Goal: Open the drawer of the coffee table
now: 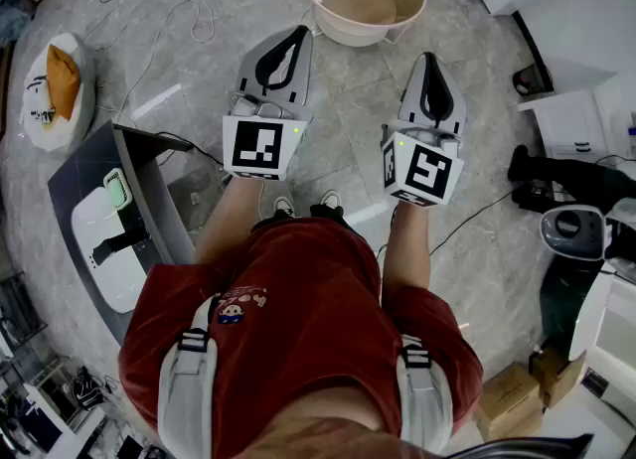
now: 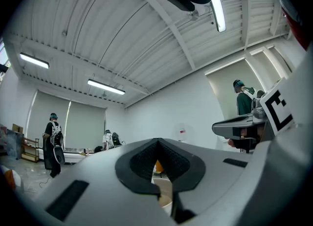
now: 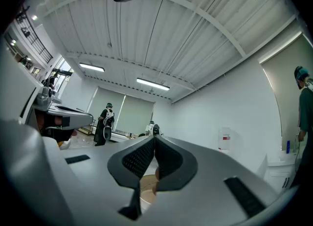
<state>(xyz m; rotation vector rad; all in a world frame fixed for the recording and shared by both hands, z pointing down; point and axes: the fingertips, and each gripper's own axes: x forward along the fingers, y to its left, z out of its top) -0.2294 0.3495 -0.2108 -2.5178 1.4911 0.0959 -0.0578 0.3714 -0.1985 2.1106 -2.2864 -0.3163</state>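
Observation:
Both grippers are held out in front of the person's body, above the floor, pointing slightly upward. My left gripper (image 1: pixel 295 32) has its jaws shut tip to tip with nothing between them; in the left gripper view (image 2: pixel 157 142) it faces the far wall and ceiling. My right gripper (image 1: pixel 427 58) is also shut and empty (image 3: pixel 154 139). A low dark grey table with a white top (image 1: pixel 159 199) stands on the floor to the left of the person, below and left of the left gripper. I cannot make out a drawer on it.
A round beige tub (image 1: pixel 397 25) sits on the floor just beyond the grippers. White cabinets (image 1: pixel 566 119) and a black-and-white machine (image 1: pixel 576 238) line the right side. Cables (image 1: pixel 169 20) and a white bag (image 1: pixel 60 89) lie at the left. People (image 2: pixel 53 142) stand far off.

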